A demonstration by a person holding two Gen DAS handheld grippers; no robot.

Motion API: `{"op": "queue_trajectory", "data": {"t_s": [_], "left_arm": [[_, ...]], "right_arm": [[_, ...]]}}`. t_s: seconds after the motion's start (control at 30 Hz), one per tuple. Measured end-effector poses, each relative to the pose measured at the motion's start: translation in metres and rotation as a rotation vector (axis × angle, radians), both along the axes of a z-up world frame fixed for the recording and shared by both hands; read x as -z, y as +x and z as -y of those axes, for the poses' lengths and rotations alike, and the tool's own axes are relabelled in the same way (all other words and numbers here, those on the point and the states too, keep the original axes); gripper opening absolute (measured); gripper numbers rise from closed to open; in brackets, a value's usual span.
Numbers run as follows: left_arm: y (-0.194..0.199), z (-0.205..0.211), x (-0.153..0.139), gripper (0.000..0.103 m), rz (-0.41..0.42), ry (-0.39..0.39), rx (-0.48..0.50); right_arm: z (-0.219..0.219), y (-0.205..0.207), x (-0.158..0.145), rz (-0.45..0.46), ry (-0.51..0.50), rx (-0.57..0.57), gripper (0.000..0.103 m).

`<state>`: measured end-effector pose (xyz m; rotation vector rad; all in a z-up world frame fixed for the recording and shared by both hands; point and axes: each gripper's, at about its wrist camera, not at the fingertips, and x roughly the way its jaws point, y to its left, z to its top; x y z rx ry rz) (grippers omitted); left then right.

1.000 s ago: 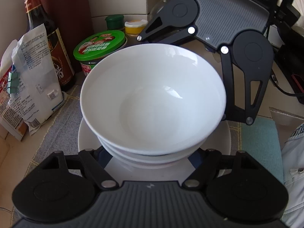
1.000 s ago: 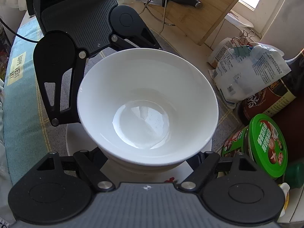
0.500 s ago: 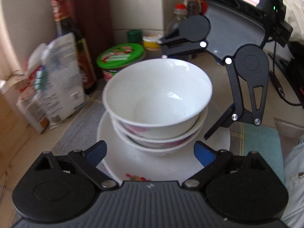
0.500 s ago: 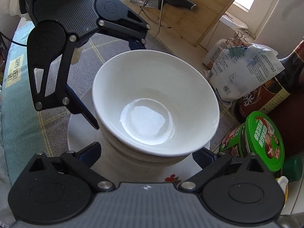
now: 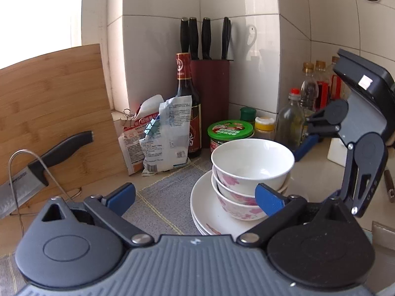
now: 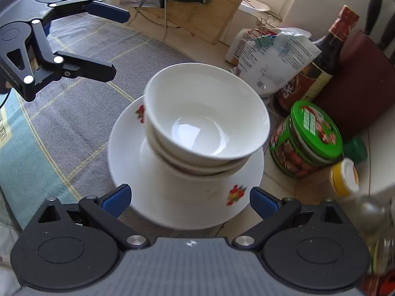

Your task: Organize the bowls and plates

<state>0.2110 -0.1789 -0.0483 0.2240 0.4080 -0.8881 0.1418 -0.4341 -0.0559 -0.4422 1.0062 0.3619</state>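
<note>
A stack of white bowls with pink flowers [image 5: 250, 172] sits on stacked white plates [image 5: 209, 209] on a grey mat. The stack also shows in the right wrist view [image 6: 205, 123], on the plates [image 6: 123, 148]. My left gripper [image 5: 195, 198] is open and empty, drawn back from the stack, which lies to its right. My right gripper [image 6: 190, 201] is open and empty, just short of the plates' near rim. The left gripper also shows in the right wrist view [image 6: 116, 42], and the right gripper in the left wrist view [image 5: 321, 170].
A green-lidded jar [image 5: 230, 133], a sauce bottle [image 5: 188, 106], packets [image 5: 163, 135], a knife block [image 5: 209, 98] and oil bottles [image 5: 291, 120] crowd the corner behind the stack. A bamboo board [image 5: 49, 113] with a knife [image 5: 37, 170] on a wire stand is at left.
Both grippers have pulled back and up from the bowl stack, which stays on the plates. The left view has risen and turned left.
</note>
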Motion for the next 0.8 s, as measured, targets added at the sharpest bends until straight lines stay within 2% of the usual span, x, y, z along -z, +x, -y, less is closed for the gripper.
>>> {"op": "queue_trajectory", "data": {"t_s": [0.1, 0.27, 0.33, 0.47, 0.6, 0.7, 0.8], "left_arm": [[-0.011, -0.009, -0.004, 0.102, -0.004, 0.064, -0.044], [-0.028, -0.037, -0.012, 0.102, -0.062, 0.032, -0.117], [-0.033, -0.046, -0.017, 0.102, -0.102, 0.042, -0.127], [-0.045, -0.06, -0.027, 0.102, -0.123, 0.092, -0.148], [-0.051, -0.065, -0.033, 0.102, -0.167, 0.123, -0.161], [-0.056, -0.069, -0.037, 0.102, -0.183, 0.115, -0.168], [-0.059, -0.069, -0.043, 0.102, -0.178, 0.116, -0.181]], "right_arm": [[-0.018, -0.017, -0.006, -0.002, -0.008, 0.152, 0.103], [-0.049, -0.046, -0.014, 0.026, -0.031, 0.444, 0.103], [-0.057, -0.056, -0.018, 0.043, -0.004, 0.551, 0.103], [-0.073, -0.08, -0.033, 0.115, 0.094, 0.74, 0.103], [-0.088, -0.096, -0.043, 0.162, 0.186, 0.854, 0.103], [-0.097, -0.106, -0.049, 0.216, 0.188, 0.917, 0.103], [-0.1, -0.113, -0.054, 0.237, 0.179, 0.929, 0.103]]}}
